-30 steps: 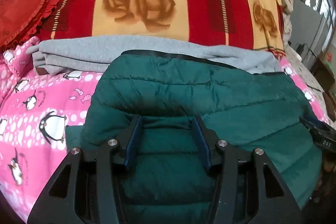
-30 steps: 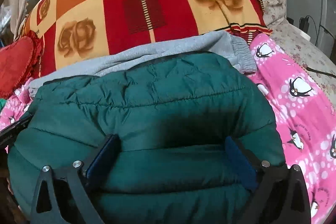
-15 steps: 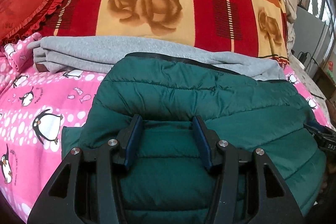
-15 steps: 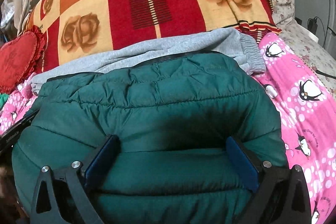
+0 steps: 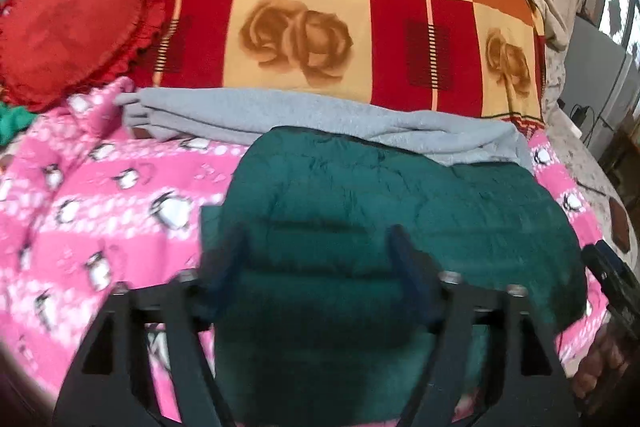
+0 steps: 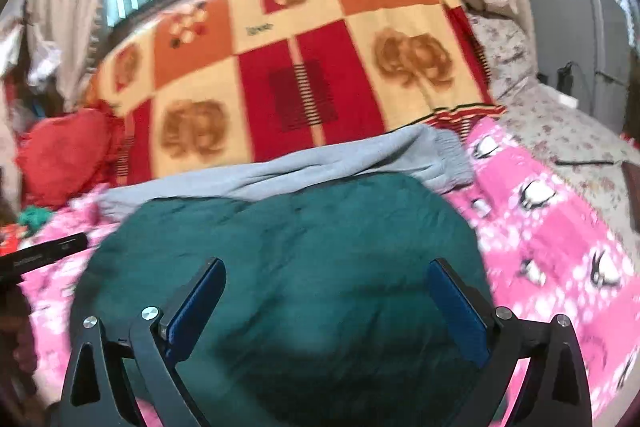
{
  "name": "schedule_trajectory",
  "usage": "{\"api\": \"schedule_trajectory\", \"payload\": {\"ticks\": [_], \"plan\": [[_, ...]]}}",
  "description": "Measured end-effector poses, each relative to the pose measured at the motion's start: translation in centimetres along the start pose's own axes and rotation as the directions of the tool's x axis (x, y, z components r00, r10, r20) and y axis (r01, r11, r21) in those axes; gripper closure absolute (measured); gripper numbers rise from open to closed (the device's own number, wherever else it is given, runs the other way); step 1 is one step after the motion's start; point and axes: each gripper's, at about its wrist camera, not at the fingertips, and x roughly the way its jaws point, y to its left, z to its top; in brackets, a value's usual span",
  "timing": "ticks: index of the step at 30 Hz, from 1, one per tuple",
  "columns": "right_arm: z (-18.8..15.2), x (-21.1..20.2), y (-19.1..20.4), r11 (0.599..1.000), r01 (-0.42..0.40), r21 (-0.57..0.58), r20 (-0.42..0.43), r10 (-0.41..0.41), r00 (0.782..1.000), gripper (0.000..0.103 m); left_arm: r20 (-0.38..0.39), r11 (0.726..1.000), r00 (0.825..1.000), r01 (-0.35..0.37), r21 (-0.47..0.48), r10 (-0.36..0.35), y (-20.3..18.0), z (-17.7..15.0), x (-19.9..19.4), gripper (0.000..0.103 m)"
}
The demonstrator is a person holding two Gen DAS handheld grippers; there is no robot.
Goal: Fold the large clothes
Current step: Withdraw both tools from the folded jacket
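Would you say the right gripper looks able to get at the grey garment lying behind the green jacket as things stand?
Probably yes. The right gripper is open and holds nothing, and the grey garment lies exposed beyond the green jacket; it would only need to pass over the jacket's puffy bulk.

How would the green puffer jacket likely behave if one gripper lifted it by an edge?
The green puffer jacket looks quilted and puffy, so it is probably light for its bulk. It would likely sag and unfold, since it drapes softly over the pink penguin blanket. Its smooth shell may slip between the fingers.
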Motion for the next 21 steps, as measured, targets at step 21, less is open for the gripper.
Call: {"api": "schedule_trajectory", "payload": {"ticks": [21], "plan": [[-4.2, -19.3, 4.3, 0.99, -0.013, -0.143, 0.001, 0.013, 1.0, 0.003, 0.099, 0.995, 0.991, -0.091, 0.051, 0.086, -3.9, -7.8, -15.1, 0.025]]}}
